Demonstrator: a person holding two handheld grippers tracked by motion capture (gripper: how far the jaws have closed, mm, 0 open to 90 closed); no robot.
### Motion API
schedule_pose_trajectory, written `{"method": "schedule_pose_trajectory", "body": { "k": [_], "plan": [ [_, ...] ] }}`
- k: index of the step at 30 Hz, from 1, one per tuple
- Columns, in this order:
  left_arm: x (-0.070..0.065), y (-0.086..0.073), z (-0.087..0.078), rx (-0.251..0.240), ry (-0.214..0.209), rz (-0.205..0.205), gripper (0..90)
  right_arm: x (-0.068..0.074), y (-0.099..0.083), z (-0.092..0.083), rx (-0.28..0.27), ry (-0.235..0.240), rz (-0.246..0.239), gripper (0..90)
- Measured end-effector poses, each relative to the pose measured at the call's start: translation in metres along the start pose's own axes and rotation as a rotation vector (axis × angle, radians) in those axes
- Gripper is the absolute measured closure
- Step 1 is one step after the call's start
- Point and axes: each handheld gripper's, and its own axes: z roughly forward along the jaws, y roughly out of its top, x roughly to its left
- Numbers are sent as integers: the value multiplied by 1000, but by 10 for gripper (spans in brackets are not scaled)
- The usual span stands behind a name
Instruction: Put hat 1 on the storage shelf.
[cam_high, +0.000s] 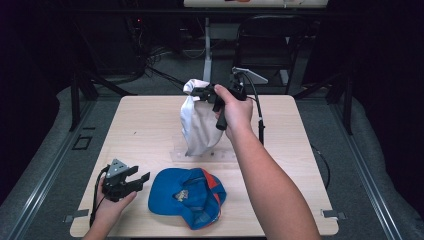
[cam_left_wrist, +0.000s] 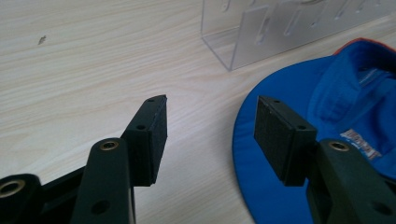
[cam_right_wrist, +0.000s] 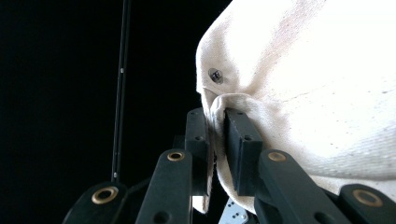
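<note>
Blue cap (cam_high: 186, 196) lies on near tabletop (cam_high: 150, 125), just right of wide, empty left claw (cam_high: 134, 181). Right claw (cam_high: 201, 93) pinches white cap (cam_high: 197, 125), hanging directly over clear stand (cam_high: 202, 155).

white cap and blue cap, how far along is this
Done: the right gripper is shut on the white cap, pinching its fabric and holding it up over the clear plastic rack. In hand: that cap hangs above the rack, not visibly set on it yet. Left: the blue cap lies upside down on the table, with the left gripper open beside it, not gripping it.
</note>
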Motion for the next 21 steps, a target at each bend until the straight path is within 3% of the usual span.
{"method": "schedule_pose_trajectory", "body": {
  "k": [4,9,12,16,17,21],
  "plan": [
    [-4,4,0,-20,-17,-5,449,-3,0,4,16,0,-1,801],
    [-14,19,-2,-56,-51,2,449,-8,-1,13,26,34,24,800],
    [-30,35,4,-67,-75,55,450,-4,-4,20,29,37,18,799],
    [-44,47,12,-77,-95,76,473,-3,-5,25,46,37,6,799],
    [-54,56,18,-82,-115,92,476,-3,-6,26,46,39,5,798],
    [-71,70,31,-86,-117,135,496,-2,-7,27,44,37,-5,798]
  ]
}}
